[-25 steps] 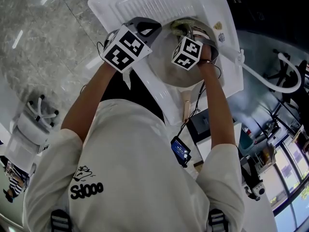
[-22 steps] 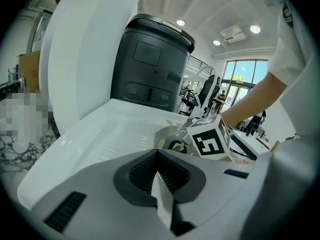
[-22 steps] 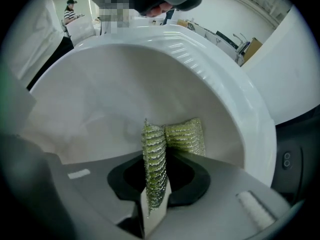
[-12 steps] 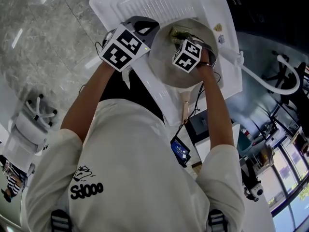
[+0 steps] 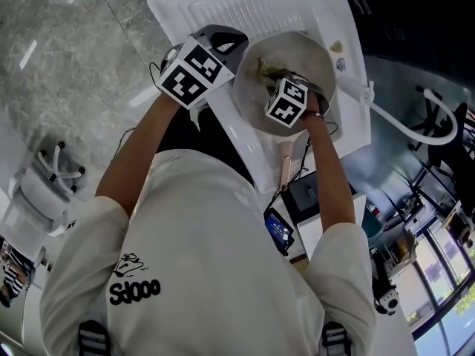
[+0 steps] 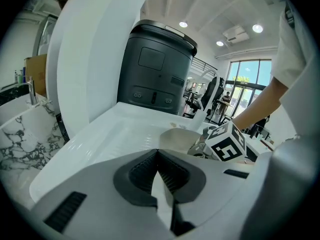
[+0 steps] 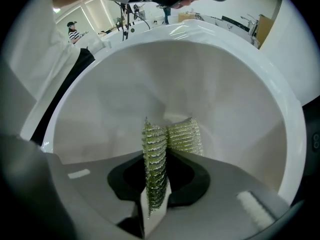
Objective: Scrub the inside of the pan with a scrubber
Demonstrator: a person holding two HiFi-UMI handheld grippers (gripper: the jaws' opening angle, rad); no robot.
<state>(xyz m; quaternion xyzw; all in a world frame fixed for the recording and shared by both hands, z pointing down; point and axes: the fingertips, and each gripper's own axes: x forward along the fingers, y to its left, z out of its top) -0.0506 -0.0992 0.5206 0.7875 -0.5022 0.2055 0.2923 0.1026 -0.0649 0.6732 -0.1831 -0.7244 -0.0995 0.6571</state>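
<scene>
A round white pan lies in the white sink; its inside fills the right gripper view. My right gripper is shut on a green-gold mesh scrubber, which presses on the pan's inner surface. From above, the scrubber sits left of the pan's middle, just ahead of the right gripper's marker cube. My left gripper rests at the pan's left rim with its jaws together. In the left gripper view the left gripper has nothing visible between its pads, and the pan lies just beyond.
A wooden handle shows below the pan near the sink's front edge. A white curved pipe reaches off to the right. Grey marble counter lies left of the sink. A dark bin stands behind the sink.
My right gripper has drawn the scrubber from the pan's far rim back toward its middle, closer to the person. The left gripper has stayed at the pan's left rim.
</scene>
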